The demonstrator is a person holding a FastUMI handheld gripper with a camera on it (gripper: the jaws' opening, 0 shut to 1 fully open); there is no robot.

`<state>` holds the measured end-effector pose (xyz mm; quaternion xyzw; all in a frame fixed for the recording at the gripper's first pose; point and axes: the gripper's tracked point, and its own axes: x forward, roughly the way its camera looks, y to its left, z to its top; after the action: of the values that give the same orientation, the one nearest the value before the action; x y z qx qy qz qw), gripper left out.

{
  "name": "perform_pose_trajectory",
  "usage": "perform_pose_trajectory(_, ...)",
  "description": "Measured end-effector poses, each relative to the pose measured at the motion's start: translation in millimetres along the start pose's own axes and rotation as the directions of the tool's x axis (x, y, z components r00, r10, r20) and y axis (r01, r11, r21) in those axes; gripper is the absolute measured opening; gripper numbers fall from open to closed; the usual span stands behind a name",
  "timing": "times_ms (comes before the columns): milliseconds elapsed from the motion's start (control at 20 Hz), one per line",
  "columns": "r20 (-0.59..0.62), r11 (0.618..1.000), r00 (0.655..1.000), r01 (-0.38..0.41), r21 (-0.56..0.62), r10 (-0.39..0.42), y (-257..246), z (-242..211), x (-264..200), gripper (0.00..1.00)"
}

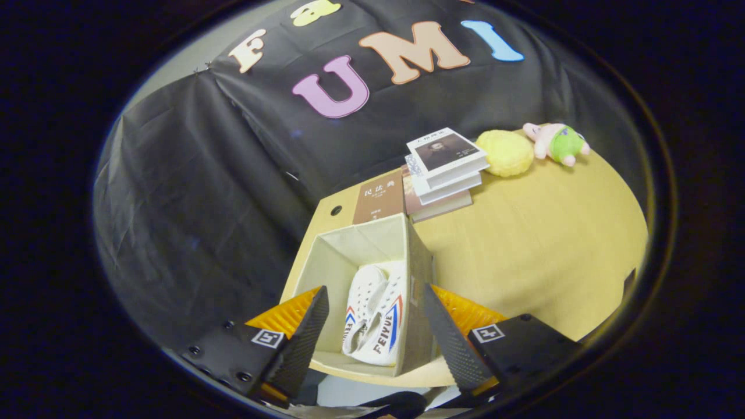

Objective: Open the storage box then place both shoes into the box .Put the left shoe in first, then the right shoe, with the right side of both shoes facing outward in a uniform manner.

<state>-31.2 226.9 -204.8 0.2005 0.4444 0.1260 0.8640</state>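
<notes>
An open beige fabric storage box (349, 250) stands near the front edge of the wooden table (541, 244). Two white canvas shoes with red and blue side stripes lie on their sides inside it, one (362, 308) nearer the box's middle, the other (389, 326) against its right wall. My gripper (375, 331) hovers above the box, open, with nothing between its fingers. The left finger (305, 337) is over the box's left front corner and the right finger (448, 337) is just outside the right wall. The shoes show in the gap between the fingers.
Behind the box lies a brown book (378, 201), and beside it a stack of books (445, 171). A yellow plush ball (506, 152) and a small pink-and-green plush toy (559, 142) sit at the table's far side.
</notes>
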Motion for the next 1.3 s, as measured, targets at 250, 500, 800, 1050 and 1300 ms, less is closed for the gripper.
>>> perform_pose_trajectory(250, 0.060, 0.998, 0.998, -0.002, -0.065, 0.006, -18.4, 18.2, -19.1, 1.00)
perform_pose_trajectory(500, 0.173, 0.988, 0.985, 0.019, -0.150, 0.007, -44.6, 52.8, -48.7, 1.00)
perform_pose_trajectory(800, 0.359, 0.940, 0.933, 0.150, -0.308, -0.031, -94.3, 101.7, -91.8, 1.00)
perform_pose_trajectory(1050, 0.502, 0.894, 0.862, 0.276, -0.353, -0.068, -125.6, 134.4, -127.6, 1.00)
perform_pose_trajectory(1300, 0.609, 0.897, 0.791, 0.310, -0.316, -0.059, -142.2, 159.8, -158.7, 1.00)
